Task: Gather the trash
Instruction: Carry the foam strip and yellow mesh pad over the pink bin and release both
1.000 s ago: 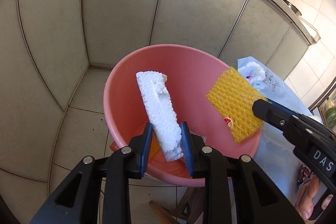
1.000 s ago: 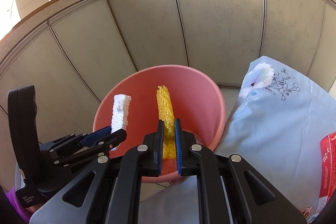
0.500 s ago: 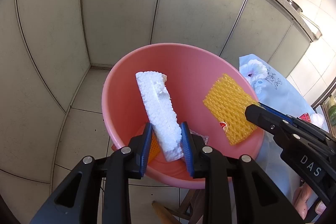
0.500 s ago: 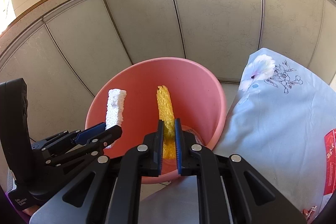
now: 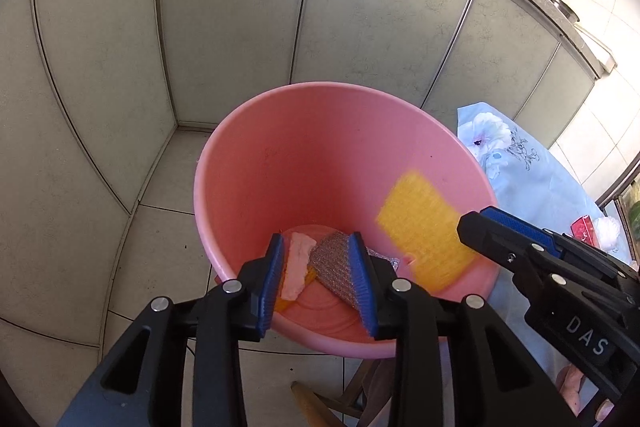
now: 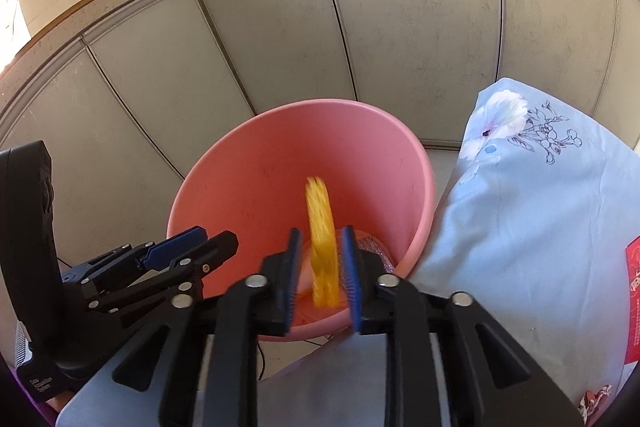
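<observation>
Over the pink bucket (image 5: 280, 163), lower centre of both wrist views, the two claws hang with their work nearly finished. The left gripper (image 5: 320, 279) has just been opening; its jaws stand apart with nothing between them, and the white foam piece (image 5: 297, 265) lies on the bucket floor beside a silvery wrapper (image 5: 334, 269). The right gripper (image 6: 322, 277) has likewise just been opening: its blue pads (image 6: 294, 267) are clear of the yellow foam net (image 6: 322, 247), which shows blurred between them, apparently falling inside the bucket.

Risks noted:
- The net is light and, in the left wrist view, sits close to the right-hand rim; it could lodge there or tip out onto the flowered cloth (image 6: 532, 211) just beside the bucket.
- Either claw, low over the near rim, could knock it and tilt the bucket.
- A red packet (image 6: 634, 291) at the right edge remains uncollected, so the job looks unfinished.
</observation>
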